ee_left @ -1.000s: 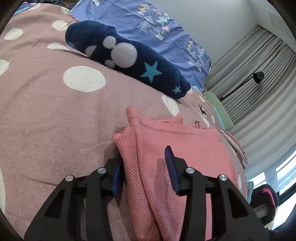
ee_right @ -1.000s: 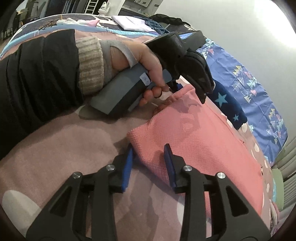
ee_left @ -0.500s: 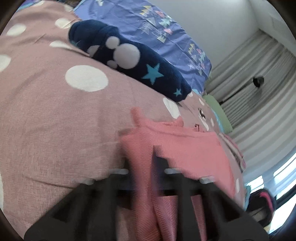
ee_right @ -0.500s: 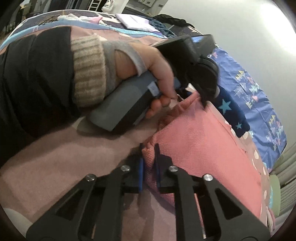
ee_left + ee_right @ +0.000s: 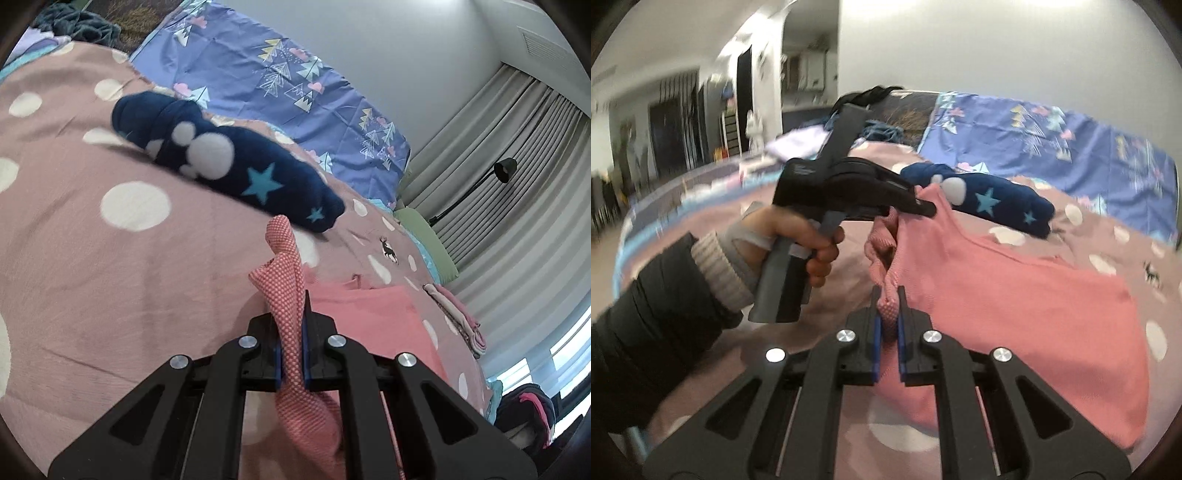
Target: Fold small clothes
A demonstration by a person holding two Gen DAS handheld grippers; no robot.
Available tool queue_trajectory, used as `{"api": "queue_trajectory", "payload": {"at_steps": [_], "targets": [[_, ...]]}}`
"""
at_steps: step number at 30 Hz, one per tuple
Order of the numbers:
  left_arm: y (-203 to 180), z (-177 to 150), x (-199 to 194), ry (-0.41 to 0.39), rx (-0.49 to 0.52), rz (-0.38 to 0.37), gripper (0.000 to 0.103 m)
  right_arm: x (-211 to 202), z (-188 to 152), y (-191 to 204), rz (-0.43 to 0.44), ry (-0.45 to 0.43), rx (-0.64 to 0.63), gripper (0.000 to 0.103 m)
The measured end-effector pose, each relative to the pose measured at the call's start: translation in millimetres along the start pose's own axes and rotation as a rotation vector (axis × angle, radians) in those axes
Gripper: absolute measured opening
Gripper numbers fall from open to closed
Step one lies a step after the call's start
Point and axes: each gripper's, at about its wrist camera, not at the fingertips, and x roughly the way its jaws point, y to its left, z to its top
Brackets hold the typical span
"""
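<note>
A pink knit garment lies on a dusty-pink bedspread with white dots. My left gripper is shut on one corner of its edge, which sticks up between the pads. In the right wrist view that left gripper pinches the far corner and holds it above the bed. My right gripper is shut on the near corner of the same edge. The edge hangs lifted between the two grippers; the rest of the garment still lies on the bed.
A navy fleece item with stars and white dots lies just beyond the garment. A blue patterned pillow is behind it. Folded clothes and a green pillow sit at the right. Curtains and a floor lamp stand beyond.
Both grippers closed on the garment's edge, one at each corner, and lifted it off the bedspread. The views have tilted upward.
</note>
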Motion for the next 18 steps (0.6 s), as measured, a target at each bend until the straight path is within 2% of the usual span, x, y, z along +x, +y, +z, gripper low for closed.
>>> {"api": "queue_trajectory", "payload": {"at_steps": [4, 9, 15, 18], "targets": [[-50, 14, 17, 0.016, 0.04, 0.046, 0.007, -28, -2, -40, 0.025, -0.042, 0.111, 0.006], [-127, 21, 57, 0.051, 0.158, 0.102, 0.007, -61, -14, -86, 0.013, -0.09, 0.205, 0.006], [-200, 4, 126, 0.145, 0.278, 0.17, 0.007, -97, -46, -158, -0.039, -0.135, 0.369, 0.006], [-223, -8, 157, 0.185, 0.335, 0.195, 0.007, -105, -69, -191, -0.07, -0.131, 0.452, 0.006]]}}
